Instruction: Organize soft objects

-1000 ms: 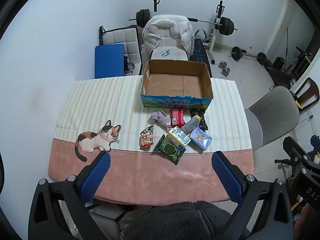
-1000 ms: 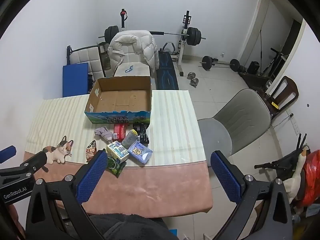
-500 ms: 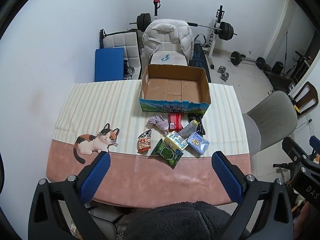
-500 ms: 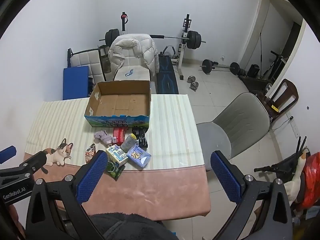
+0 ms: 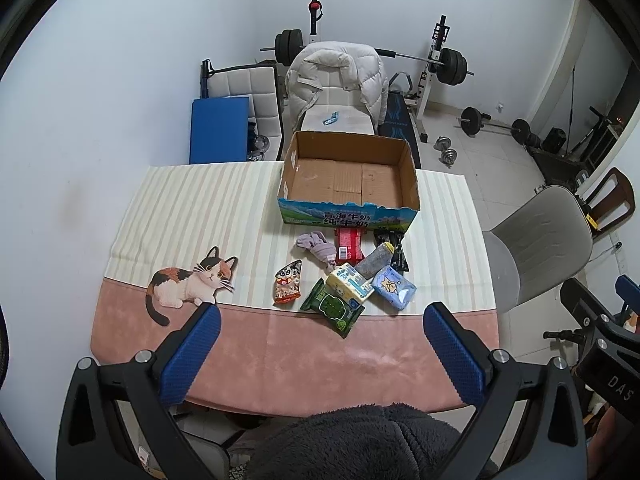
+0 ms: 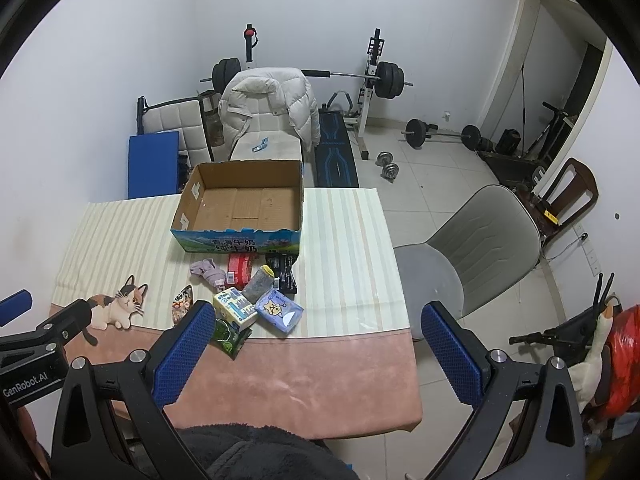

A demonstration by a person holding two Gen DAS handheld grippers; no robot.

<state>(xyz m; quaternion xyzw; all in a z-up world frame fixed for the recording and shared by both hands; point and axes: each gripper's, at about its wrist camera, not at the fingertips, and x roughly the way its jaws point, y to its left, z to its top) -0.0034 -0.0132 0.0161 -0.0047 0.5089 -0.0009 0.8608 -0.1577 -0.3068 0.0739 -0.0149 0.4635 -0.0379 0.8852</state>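
Plain white walls (image 5: 120,60) and a pale tiled floor (image 6: 432,168) are seen. A barbell rack (image 6: 372,76) is set against the far wall, with dumbbells (image 6: 388,166) lying on the tiles. A puffy white coat (image 5: 336,76) is draped over a chair. A grey chair (image 5: 540,240) is placed beside the table (image 5: 280,360).

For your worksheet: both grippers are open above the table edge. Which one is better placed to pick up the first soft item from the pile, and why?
Probably the left gripper: the pile sits centred between its fingers, while it lies off towards the left finger of the right gripper.
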